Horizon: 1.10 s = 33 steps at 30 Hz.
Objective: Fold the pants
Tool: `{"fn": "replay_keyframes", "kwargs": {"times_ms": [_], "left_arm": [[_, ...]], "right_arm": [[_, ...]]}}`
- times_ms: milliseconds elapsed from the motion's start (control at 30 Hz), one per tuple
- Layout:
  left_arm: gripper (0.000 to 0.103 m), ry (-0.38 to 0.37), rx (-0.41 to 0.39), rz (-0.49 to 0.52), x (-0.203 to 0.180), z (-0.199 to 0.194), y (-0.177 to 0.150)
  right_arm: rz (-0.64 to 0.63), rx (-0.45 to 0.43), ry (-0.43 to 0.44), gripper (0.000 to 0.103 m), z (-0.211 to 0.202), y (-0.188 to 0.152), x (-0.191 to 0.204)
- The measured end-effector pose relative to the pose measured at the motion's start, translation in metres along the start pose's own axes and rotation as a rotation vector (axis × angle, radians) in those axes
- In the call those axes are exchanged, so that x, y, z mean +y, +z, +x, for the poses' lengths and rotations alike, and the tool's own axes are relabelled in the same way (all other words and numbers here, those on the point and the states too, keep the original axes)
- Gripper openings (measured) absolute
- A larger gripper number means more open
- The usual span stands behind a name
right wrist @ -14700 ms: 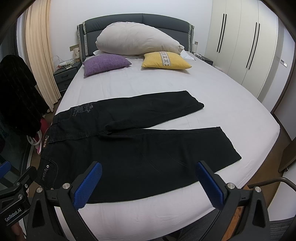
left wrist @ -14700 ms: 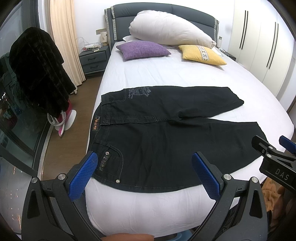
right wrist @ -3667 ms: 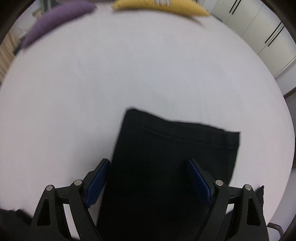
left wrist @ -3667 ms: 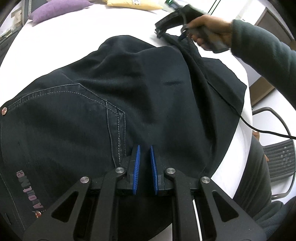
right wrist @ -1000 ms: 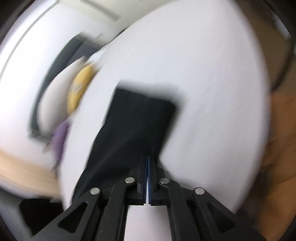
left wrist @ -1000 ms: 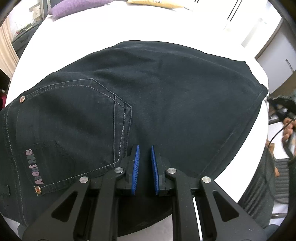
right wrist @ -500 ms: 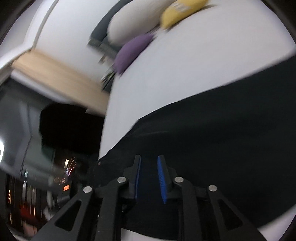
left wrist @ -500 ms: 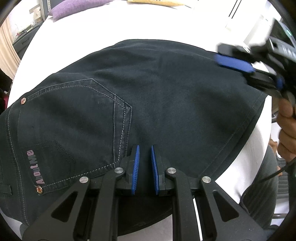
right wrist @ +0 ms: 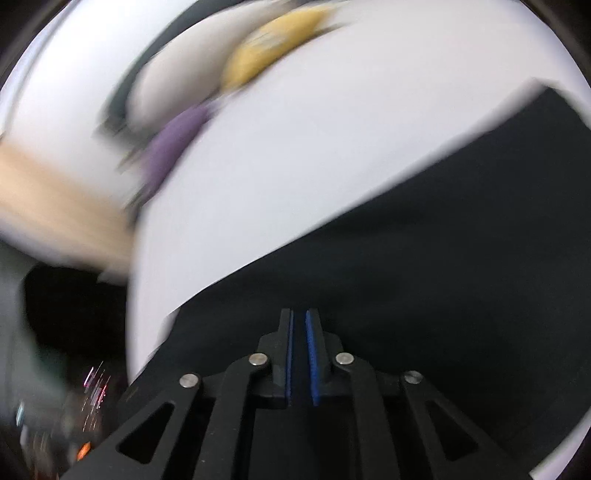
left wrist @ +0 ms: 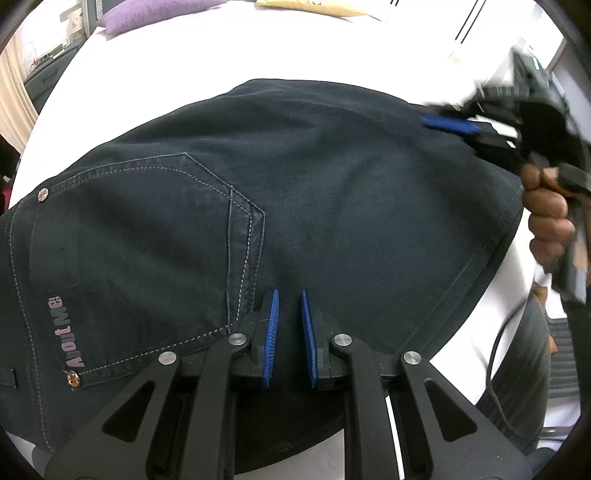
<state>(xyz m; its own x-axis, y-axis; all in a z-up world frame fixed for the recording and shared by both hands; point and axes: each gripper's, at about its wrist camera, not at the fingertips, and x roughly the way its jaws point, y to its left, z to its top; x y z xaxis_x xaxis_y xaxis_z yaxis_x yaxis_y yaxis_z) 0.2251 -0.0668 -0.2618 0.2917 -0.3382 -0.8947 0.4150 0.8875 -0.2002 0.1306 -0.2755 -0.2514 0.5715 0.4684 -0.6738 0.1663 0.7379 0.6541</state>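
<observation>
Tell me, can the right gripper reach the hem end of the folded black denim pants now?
Probably yes. The right gripper hangs over the black denim pants beside that hem end, and nothing lies on the cloth between them; motion blur hides whether it touches.

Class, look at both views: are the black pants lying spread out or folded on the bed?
Folded. The black pants lie as one wide panel on the bed, back pocket up; no second leg shows.

Bare white sheet (left wrist: 155,70) beyond the pants (left wrist: 295,184); pillows (left wrist: 155,11) seemingly farther back
</observation>
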Motion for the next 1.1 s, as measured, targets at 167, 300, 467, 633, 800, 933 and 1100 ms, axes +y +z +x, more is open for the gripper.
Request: {"fn": "replay_keyframes", "kwargs": {"times_ms": [167, 300, 467, 633, 800, 933, 1100], "left_arm": [[0.013, -0.012, 0.002, -0.004, 0.007, -0.001, -0.001], [0.013, -0.017, 0.005, -0.004, 0.011, -0.001, 0.001], [0.013, -0.012, 0.005, 0.001, 0.013, 0.001, 0.001], [0.013, 0.004, -0.002, -0.001, 0.011, 0.002, 0.001], [0.013, 0.046, 0.008, 0.018, -0.007, 0.012, -0.001], [0.013, 0.084, 0.017, 0.03, -0.015, 0.015, 0.0], [0.013, 0.128, 0.025, 0.039, -0.027, 0.02, 0.004]], "right_arm": [[-0.174, 0.281, 0.216, 0.028, 0.093, -0.008, 0.074], [-0.022, 0.327, 0.213, 0.0, 0.139, 0.021, 0.045], [0.178, 0.029, 0.125, 0.0, 0.086, 0.068, -0.024], [0.145, -0.027, 0.203, 0.053, 0.006, 0.044, -0.044], [0.188, -0.082, 0.15, 0.009, -0.039, 0.027, -0.102], [0.355, -0.292, 0.116, 0.0, -0.117, 0.035, -0.181], [0.524, -0.58, -0.039, 0.011, -0.213, 0.033, -0.248]]}}
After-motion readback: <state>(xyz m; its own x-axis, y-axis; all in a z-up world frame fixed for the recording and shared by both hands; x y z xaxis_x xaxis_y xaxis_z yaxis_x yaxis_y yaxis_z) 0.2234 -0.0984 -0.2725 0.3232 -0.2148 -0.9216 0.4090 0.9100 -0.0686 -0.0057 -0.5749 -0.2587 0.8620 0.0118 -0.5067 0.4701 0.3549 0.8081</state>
